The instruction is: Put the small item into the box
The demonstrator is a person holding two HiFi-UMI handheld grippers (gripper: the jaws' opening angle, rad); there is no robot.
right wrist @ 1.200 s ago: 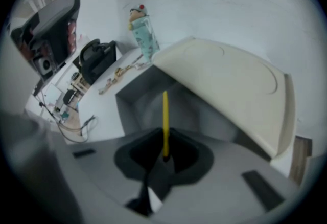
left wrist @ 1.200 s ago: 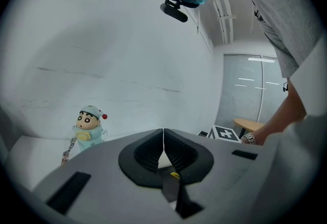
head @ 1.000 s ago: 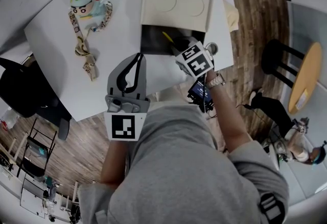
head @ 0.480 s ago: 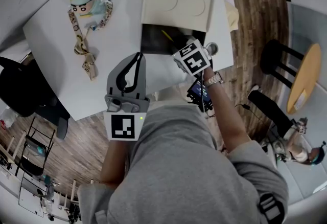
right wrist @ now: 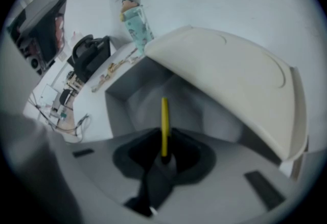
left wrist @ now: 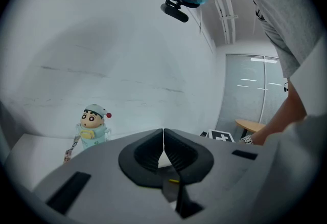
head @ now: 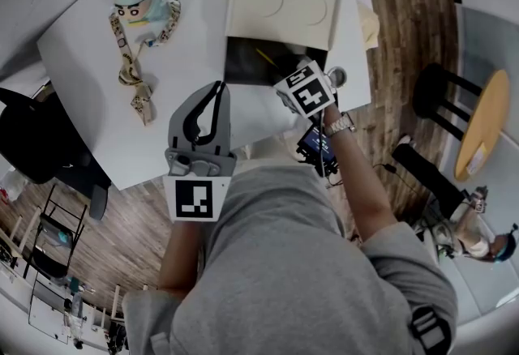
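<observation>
The white table carries an open box with its pale lid raised. The left gripper is closed on nothing, above the table's near edge. The right gripper pinches a yellow stick, whose tip reaches inside the box.

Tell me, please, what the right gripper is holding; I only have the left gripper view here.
Observer: The right gripper is shut on a thin yellow stick.
Operator: Thank you. Where does that stick point?
Observer: It points into the open dark box, with its tip over the interior.
Operator: Is the lid in the way?
Observer: No, the cream lid is tipped back behind the opening.
</observation>
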